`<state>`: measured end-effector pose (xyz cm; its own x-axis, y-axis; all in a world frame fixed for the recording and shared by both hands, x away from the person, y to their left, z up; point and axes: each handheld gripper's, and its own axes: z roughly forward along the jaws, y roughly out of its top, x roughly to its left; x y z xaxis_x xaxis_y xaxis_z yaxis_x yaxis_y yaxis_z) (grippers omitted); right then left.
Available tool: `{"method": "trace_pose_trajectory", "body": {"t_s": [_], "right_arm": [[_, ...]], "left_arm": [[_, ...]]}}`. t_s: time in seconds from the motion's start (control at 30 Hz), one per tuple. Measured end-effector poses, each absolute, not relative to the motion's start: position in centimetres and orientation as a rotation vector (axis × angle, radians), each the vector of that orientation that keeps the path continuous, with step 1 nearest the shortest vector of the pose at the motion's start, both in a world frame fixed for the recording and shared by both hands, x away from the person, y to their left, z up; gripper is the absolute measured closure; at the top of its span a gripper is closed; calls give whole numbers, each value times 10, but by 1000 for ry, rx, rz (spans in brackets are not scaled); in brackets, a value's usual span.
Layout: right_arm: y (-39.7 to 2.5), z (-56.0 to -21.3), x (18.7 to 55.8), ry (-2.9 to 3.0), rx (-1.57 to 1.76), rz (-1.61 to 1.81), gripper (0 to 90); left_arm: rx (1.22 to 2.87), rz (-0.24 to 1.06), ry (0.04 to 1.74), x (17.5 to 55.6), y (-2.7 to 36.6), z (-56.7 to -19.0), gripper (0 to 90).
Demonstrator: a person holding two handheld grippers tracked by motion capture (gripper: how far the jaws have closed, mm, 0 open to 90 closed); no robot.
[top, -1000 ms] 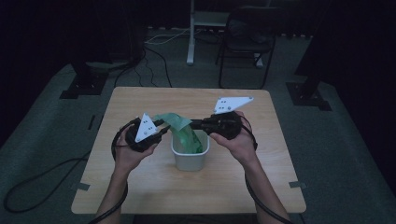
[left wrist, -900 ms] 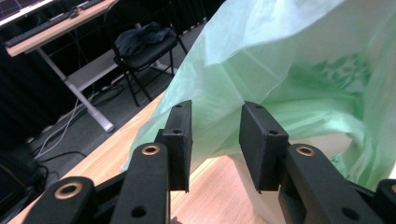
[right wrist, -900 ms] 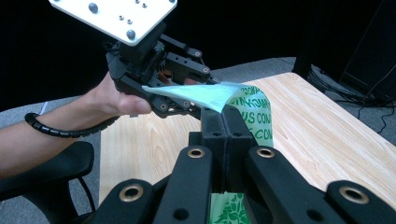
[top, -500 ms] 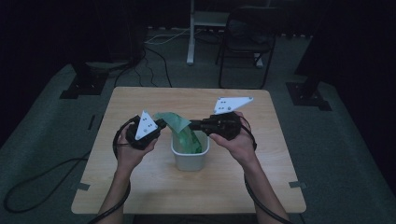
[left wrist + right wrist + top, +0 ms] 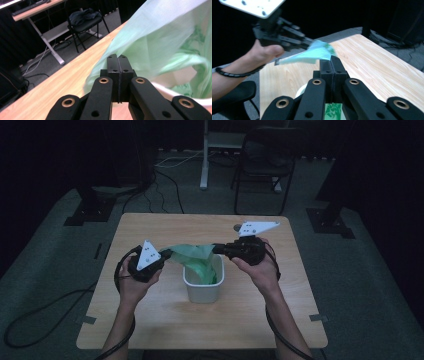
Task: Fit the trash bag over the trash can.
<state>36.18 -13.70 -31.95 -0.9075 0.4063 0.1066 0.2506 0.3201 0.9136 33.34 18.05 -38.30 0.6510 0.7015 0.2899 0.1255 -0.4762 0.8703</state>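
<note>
Left gripper (image 5: pixel 165 254) and right gripper (image 5: pixel 218 249) each clamp an edge of the green plastic bag (image 5: pixel 192 255), stretched above the white bin (image 5: pixel 203 285) with its bottom inside; pulling apart too strongly could tear the thin film.

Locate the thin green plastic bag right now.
In the high view the thin green plastic bag is stretched between the left gripper and the right gripper, its lower part hanging inside the small white plastic bin at the wooden table's middle.
</note>
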Motion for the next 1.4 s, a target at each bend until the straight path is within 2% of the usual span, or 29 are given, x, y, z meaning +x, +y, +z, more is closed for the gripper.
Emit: {"method": "trace_pose_trajectory", "body": {"t_s": [0.53, 0.77, 0.93, 1.33, 1.4], "right_arm": [[-163, -362, 403, 2377, 1021, 1438, 900], [-169, -367, 405, 2381, 1047, 1461, 900], [-170, -363, 403, 2380, 1023, 1467, 900], [-169, -365, 403, 2393, 1014, 1475, 900], [-168, -365, 404, 2395, 1013, 1476, 900]], "left_arm": [[1937, 732, 767, 333, 219, -403, 900], [1942, 720, 751, 333, 214, -407, 900], [1968, 774, 699, 328, 205, -400, 900], [1965, 778, 618, 327, 192, -388, 621], [1962, 775, 612, 329, 189, -386, 607]]}}
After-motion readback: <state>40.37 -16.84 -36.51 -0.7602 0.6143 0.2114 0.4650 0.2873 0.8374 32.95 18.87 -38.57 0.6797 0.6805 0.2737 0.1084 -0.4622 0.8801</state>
